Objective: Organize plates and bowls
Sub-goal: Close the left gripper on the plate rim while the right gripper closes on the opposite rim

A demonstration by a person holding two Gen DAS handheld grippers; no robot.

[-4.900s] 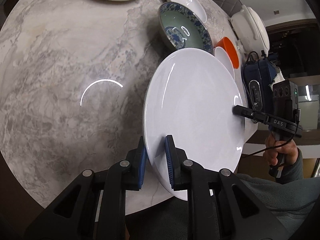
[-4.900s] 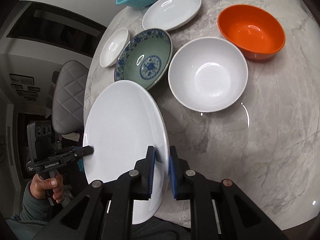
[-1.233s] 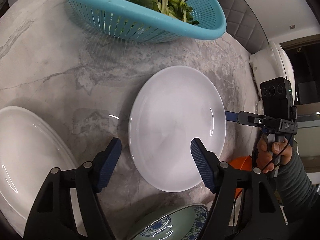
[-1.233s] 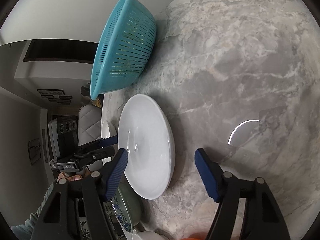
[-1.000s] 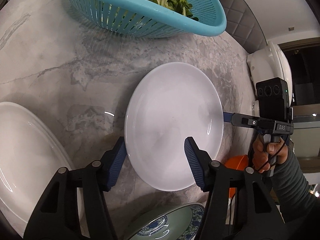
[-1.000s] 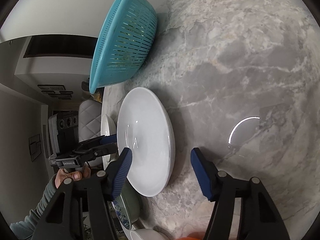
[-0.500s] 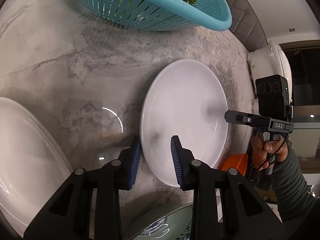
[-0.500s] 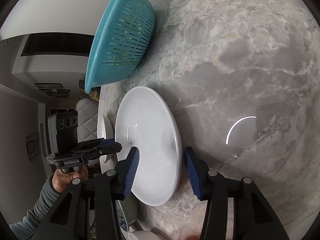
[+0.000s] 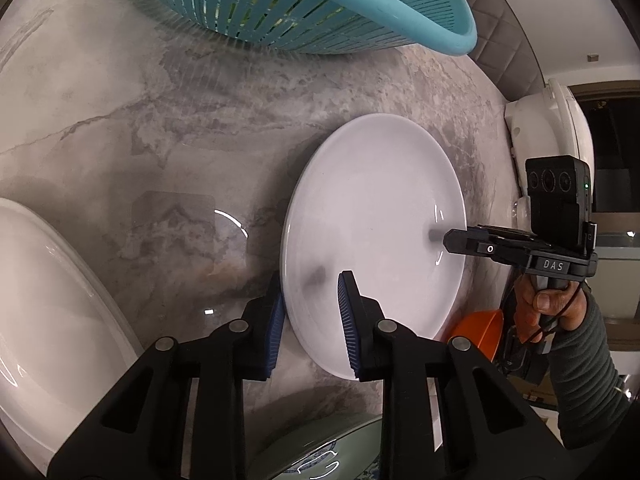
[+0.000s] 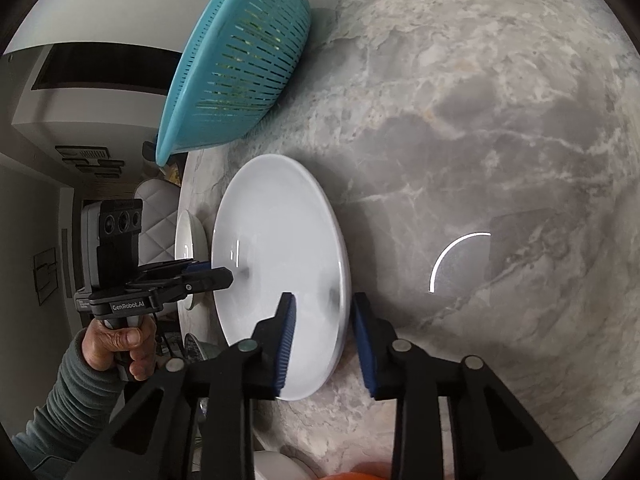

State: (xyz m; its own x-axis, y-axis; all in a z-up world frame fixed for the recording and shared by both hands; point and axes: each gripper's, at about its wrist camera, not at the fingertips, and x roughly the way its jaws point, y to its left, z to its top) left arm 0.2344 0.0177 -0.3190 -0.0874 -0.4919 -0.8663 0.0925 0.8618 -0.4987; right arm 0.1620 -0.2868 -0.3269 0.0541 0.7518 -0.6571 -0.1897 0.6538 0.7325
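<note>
A round white plate (image 9: 376, 216) (image 10: 276, 248) lies flat on the marble table (image 9: 168, 128). My left gripper (image 9: 310, 280) straddles its near-left rim, one pad outside the edge and one over the dish. Its jaws are closing, and the inner pad still hovers above its own shadow. My right gripper (image 10: 325, 297) straddles the opposite rim. Its jaws are closing too, with a gap left between the outer pad and the edge. Each view shows the other gripper, the right gripper (image 9: 448, 240) and the left gripper (image 10: 226, 278), reaching in from the plate's far side.
A teal colander (image 9: 304, 8) (image 10: 240, 60) of greens stands just beyond the plate. A large white oval plate (image 9: 44, 300) lies to the left. A blue-patterned bowl (image 9: 320, 460), an orange bowl (image 9: 476, 328) and a small white dish (image 10: 190, 248) sit nearby. A white appliance (image 9: 548, 132) stands past the table edge.
Both grippers' jaws have narrowed from wide apart to close around the round plate's rim. The plate has not moved on the table.
</note>
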